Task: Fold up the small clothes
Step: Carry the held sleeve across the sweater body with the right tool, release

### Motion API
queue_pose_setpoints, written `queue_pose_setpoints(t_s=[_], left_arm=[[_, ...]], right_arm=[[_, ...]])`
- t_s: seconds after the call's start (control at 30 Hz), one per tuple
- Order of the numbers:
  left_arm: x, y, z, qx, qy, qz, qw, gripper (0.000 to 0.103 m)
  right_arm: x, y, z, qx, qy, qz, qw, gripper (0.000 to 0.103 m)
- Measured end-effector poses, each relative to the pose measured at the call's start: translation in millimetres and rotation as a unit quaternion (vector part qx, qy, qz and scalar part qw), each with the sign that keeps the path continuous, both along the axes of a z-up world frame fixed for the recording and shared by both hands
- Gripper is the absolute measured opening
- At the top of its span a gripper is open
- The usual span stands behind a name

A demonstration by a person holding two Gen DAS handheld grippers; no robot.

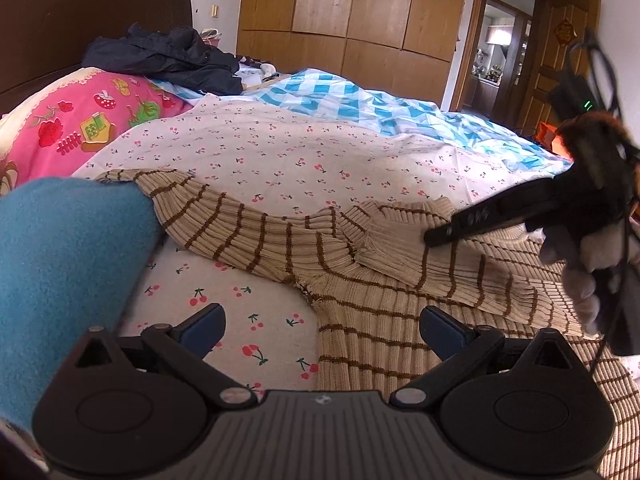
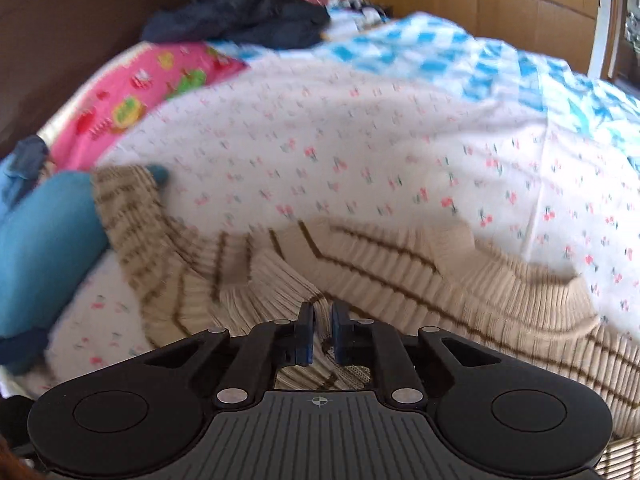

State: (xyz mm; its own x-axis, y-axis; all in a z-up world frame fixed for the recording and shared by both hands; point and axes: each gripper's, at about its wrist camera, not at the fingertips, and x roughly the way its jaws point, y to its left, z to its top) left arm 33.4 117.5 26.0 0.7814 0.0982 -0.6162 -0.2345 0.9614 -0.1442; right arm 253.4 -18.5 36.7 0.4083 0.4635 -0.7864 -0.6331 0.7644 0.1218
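Note:
A beige ribbed sweater with brown stripes (image 1: pixel 360 264) lies on the cherry-print sheet (image 1: pixel 280 148). One sleeve stretches left toward a blue garment (image 1: pixel 60 272). The other sleeve is folded across the body. My left gripper (image 1: pixel 322 328) is open and empty, low over the sweater's side edge. My right gripper (image 1: pixel 436 236) shows at the right of the left wrist view, on the folded sleeve. In the right wrist view my right gripper (image 2: pixel 322 334) is shut on a fold of the sweater (image 2: pixel 360 264), and the view is motion-blurred.
A pink printed pillow (image 1: pixel 80 120) and a dark jacket (image 1: pixel 168 60) lie at the head of the bed. A blue checked quilt (image 1: pixel 360 100) covers the far side. A wooden wardrobe (image 1: pixel 352 12) and a doorway (image 1: pixel 500 48) stand behind.

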Motion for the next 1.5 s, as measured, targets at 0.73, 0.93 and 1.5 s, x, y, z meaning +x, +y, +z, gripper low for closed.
queue_pose_setpoints(t_s=[0.73, 0.93, 1.5], left_arm=[[1.0, -3.2, 0.0, 0.016, 0.001, 0.011, 0.9998, 0.103], [1.1, 1.5, -0.6, 0.006, -0.001, 0.02, 0.9998, 0.103], [42.7, 137.7, 28.3, -0.058, -0.055, 0.162, 0.9835, 0.094]], right_arm=[[-45.9, 4.6, -17.2, 0.026, -0.019, 0.04, 0.999, 0.013], [-54.8, 2.2, -24.8, 0.032, 0.003, 0.067, 0.997, 0.017], [-57.2, -67.8, -22.2, 0.101, 0.023, -0.084, 0.991, 0.026]])
